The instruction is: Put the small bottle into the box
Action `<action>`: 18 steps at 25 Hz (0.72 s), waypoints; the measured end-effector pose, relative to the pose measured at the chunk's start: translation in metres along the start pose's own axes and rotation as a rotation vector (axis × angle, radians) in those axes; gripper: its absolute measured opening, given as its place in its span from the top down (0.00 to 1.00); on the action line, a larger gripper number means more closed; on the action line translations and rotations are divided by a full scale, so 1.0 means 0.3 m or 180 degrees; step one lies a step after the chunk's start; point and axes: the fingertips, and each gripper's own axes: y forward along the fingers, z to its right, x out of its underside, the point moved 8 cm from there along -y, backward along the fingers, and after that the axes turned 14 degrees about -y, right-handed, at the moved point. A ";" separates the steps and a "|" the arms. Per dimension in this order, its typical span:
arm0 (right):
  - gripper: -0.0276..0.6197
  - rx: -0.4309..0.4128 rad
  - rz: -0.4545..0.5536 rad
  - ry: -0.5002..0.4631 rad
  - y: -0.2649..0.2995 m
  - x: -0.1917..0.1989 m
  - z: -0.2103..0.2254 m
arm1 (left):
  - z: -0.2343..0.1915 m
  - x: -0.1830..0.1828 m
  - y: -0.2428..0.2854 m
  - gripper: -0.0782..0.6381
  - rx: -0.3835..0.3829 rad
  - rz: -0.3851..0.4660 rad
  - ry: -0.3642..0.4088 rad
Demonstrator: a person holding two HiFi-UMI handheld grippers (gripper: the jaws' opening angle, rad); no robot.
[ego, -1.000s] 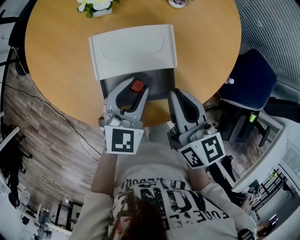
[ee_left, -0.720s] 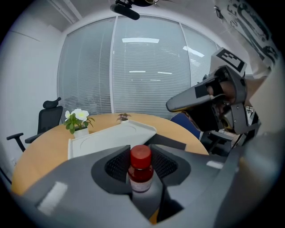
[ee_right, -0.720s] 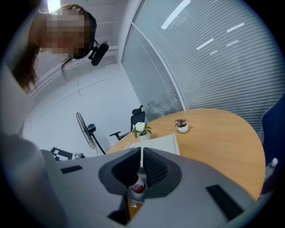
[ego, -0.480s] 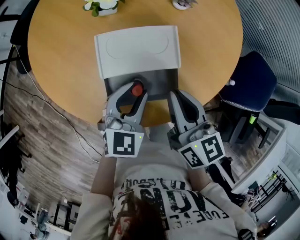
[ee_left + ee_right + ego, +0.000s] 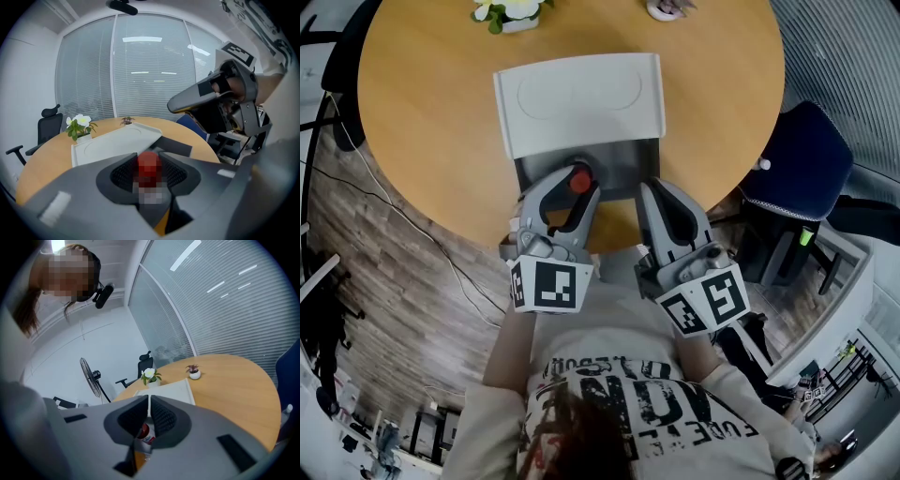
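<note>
Hardly shifted, left claw (image 5: 149, 158) grips the small bottle (image 5: 579, 181) above the open box (image 5: 624, 163); right claw (image 5: 149, 402) closed.

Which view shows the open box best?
Head view: the box and its open white lid, nearly whole. Left gripper view shows the lid and a dark corner; right gripper view shows only a lid sliver.

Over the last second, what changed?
Almost nothing. The left gripper turned slightly, still clamped on the bottle at the open box's near edge. The right gripper stayed shut and empty beside it. Box and table shift only because the view itself moved.
</note>
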 end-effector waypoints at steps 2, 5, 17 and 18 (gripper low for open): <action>0.92 0.0013 0.0008 -0.0001 0.001 -0.002 -0.008 | -0.003 0.000 -0.003 0.68 0.0011 0.0001 -0.0001; 0.92 0.0029 0.0013 0.0001 0.002 -0.005 -0.010 | -0.003 -0.005 0.003 0.68 0.0025 0.0009 -0.0012; 0.92 0.0058 0.0032 -0.0029 0.012 -0.020 -0.029 | -0.013 -0.036 0.007 0.60 0.0199 0.0124 -0.0192; 0.92 0.0064 0.0033 -0.0032 0.012 -0.023 -0.031 | -0.014 -0.038 0.006 0.60 0.0217 0.0131 -0.0195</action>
